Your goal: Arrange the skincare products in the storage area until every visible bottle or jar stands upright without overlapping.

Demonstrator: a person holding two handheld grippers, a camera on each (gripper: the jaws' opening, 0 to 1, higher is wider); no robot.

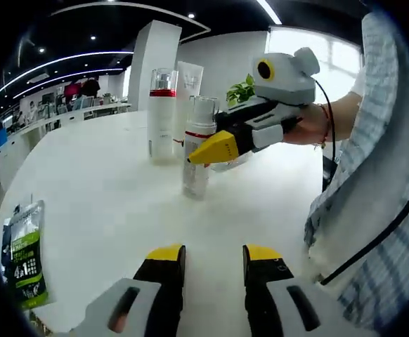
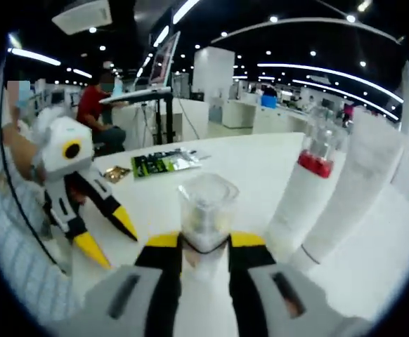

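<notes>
The right gripper is clamped on a clear-capped pump bottle, which stands upright on the white table; judged step: placing it. Next move calls for release without tipping. The left gripper, jaws parted and empty, hovers near. Beyond the held bottle stand a red-collared bottle and a white tube, both upright

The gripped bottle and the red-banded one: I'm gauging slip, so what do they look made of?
Gripped bottle: clear glossy cap, frosted body, likely plastic, possibly glass. Red-banded bottle: matte white body, clear shiny cap, likely plastic. Right gripper clamps the first.
</notes>
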